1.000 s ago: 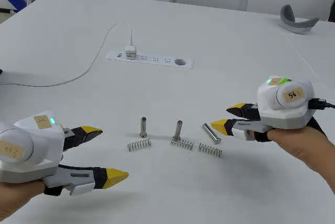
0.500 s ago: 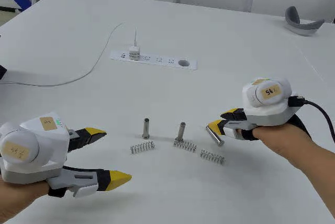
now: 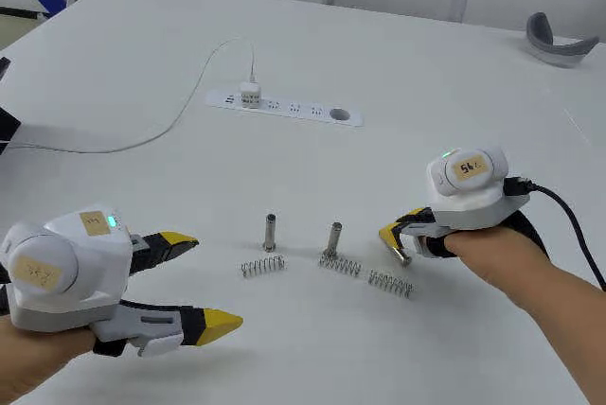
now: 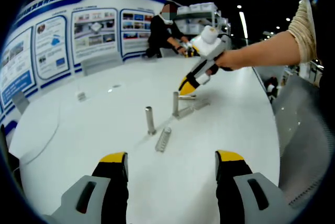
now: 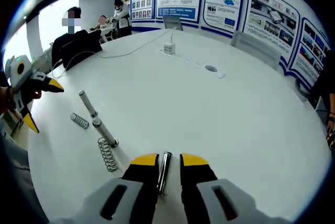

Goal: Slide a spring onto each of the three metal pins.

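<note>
Yellow-tipped right tongs (image 5: pixel 168 160) are straddling the fallen pin (image 5: pixel 163 174), their jaws slightly apart and not visibly pinching it. A spring (image 3: pixel 390 283) is lying just beside them, and two upright pins (image 3: pixel 333 237) are standing between them and the left tongs (image 4: pixel 171 157), which are hovering wide apart. The step in hand looks like picking up this pin. Next would come closing on it and standing it upright.
</note>
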The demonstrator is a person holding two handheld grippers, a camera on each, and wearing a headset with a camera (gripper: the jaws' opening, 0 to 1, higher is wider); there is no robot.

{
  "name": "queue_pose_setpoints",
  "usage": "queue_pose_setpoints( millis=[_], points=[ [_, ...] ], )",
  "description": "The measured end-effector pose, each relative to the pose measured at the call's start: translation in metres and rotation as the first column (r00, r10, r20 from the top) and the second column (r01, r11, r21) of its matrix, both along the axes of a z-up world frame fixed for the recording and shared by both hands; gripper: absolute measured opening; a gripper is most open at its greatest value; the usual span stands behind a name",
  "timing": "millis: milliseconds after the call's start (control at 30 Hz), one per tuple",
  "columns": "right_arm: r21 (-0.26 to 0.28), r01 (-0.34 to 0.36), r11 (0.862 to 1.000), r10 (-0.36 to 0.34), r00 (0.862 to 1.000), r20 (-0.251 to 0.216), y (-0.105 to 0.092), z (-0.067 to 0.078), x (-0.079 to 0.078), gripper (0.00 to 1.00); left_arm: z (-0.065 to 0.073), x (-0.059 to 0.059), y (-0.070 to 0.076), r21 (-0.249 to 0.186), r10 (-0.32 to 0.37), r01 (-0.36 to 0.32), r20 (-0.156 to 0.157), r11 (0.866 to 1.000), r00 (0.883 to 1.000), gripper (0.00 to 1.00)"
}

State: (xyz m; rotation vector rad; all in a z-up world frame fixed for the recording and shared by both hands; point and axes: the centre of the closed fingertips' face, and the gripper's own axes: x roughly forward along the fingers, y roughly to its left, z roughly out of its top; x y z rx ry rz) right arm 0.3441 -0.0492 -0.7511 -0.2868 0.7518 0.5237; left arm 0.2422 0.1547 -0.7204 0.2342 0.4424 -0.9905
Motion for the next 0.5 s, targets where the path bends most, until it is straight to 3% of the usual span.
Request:
queue_pose_setpoints(
  millis=[500],
  points=[
    [-0.006, 0.023, 1.000, -0.024, 0.999, -0.036, 0.001, -0.011, 0.003, 0.13, -0.002, 0.000, 0.003, -0.001, 0.008, -0.008, -0.005, 1.000, 1.000, 0.68]
  ],
)
